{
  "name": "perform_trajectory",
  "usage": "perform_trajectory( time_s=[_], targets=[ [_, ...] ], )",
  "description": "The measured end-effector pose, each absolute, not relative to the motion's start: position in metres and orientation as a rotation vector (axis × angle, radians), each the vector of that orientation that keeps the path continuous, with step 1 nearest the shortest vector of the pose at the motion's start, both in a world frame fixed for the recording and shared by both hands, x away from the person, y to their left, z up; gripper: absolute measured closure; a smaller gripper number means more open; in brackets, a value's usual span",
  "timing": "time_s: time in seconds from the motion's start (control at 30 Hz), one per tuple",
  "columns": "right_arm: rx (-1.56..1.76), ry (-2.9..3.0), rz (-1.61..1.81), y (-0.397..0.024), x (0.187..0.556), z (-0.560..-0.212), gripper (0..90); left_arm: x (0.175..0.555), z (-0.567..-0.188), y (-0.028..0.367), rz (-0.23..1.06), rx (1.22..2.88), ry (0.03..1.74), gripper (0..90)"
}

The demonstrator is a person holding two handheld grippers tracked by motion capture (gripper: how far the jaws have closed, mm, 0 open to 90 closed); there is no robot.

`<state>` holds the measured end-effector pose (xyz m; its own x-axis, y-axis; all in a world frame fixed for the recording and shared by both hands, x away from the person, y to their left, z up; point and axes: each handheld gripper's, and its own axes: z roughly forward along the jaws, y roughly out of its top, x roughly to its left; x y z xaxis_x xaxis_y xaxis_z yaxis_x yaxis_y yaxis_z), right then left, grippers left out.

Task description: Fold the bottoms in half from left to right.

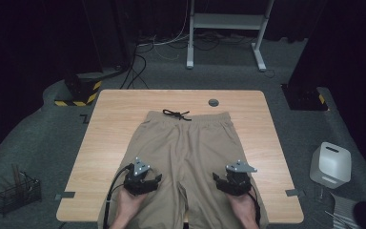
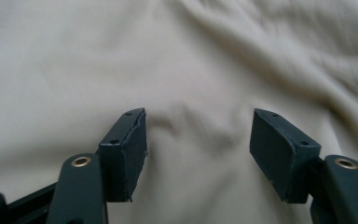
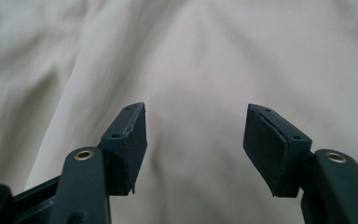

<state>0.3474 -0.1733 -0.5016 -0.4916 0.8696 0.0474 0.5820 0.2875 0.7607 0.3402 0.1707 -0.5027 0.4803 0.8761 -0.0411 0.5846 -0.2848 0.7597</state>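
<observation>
A pair of beige shorts [image 1: 186, 148] lies flat on the wooden table [image 1: 109, 124], waistband and black drawstring [image 1: 176, 114] at the far side, legs toward the near edge. My left gripper [image 1: 143, 181] hovers over the left leg, open, with only wrinkled beige cloth [image 2: 196, 70] beyond its pads. My right gripper [image 1: 232, 182] hangs over the right leg, also open, above the same fabric [image 3: 196, 60]. In the left gripper view the gap at my left gripper [image 2: 198, 144] holds nothing. The gap at my right gripper [image 3: 196, 144] is likewise bare of cloth.
A small grey disc [image 1: 213, 102] sits near the table's far edge. On the floor stand a white container [image 1: 331, 164] at the right, a wire basket [image 1: 18, 193] at the left and a white metal frame [image 1: 226, 28] behind the table.
</observation>
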Motion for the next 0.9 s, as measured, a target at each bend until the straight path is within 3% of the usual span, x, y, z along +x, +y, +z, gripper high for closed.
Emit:
perform_trajectory(
  time_s=[0.33, 0.77, 0.8, 0.9],
  targets=[
    [1.361, 2.159, 0.992, -0.156, 0.434, -0.502, 44.3, 0.431, -0.501, 0.174, 0.580, 2.031, 1.319, 36.5],
    [1.334, 2.209, 0.866, -0.157, 0.444, -0.517, 43.2, 0.440, -0.520, 0.169, 0.611, 2.056, 1.282, 38.7],
    [1.325, 2.210, 0.879, -0.157, 0.442, -0.518, 43.2, 0.432, -0.524, 0.167, 0.688, 2.044, 1.218, 39.8],
    [1.307, 2.206, 0.901, -0.159, 0.439, -0.520, 43.1, 0.424, -0.526, 0.165, 0.743, 2.042, 1.189, 41.5]
  ],
)
